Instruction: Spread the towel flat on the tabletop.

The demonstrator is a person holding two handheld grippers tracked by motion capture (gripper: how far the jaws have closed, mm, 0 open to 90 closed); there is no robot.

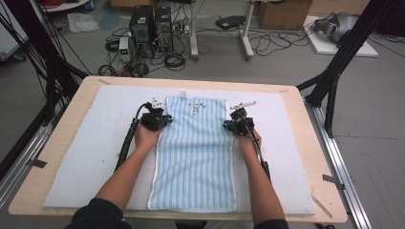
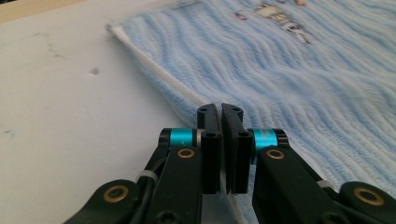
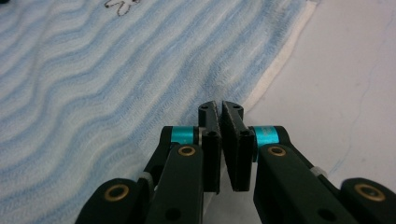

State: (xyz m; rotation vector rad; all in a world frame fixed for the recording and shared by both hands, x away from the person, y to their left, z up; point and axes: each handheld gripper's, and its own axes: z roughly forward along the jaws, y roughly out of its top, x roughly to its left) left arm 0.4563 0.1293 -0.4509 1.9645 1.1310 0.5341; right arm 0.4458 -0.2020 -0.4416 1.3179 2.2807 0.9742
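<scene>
The left tongs (image 1: 156, 120) sat at the left long edge of the towel (image 1: 196, 157), toward its far end, with the jaws drawn together. In the left gripper view the white hem (image 2: 159, 79) ran in under the closed tips, but whether cloth was actually pinched there could not be told. The towel itself lay flat and lengthwise on the pale mat (image 1: 86, 157) covering the desk (image 1: 325, 157), its little printed figure (image 1: 196, 109) near the far end. The right tongs (image 1: 236, 125) mirrored the left at the opposite long edge, jaws likewise pressed nearly shut beside the hem (image 3: 275, 70) — again the grip itself was hidden.

Judging from that symmetry, the step was a two-sided pinch of the edges, likely for a fold. Doing it well would mean catching the hem fully on both sides and lifting level, both hands together — otherwise the cloth would skew.

Count: one towel, one mat, one desk, two tongs.
</scene>
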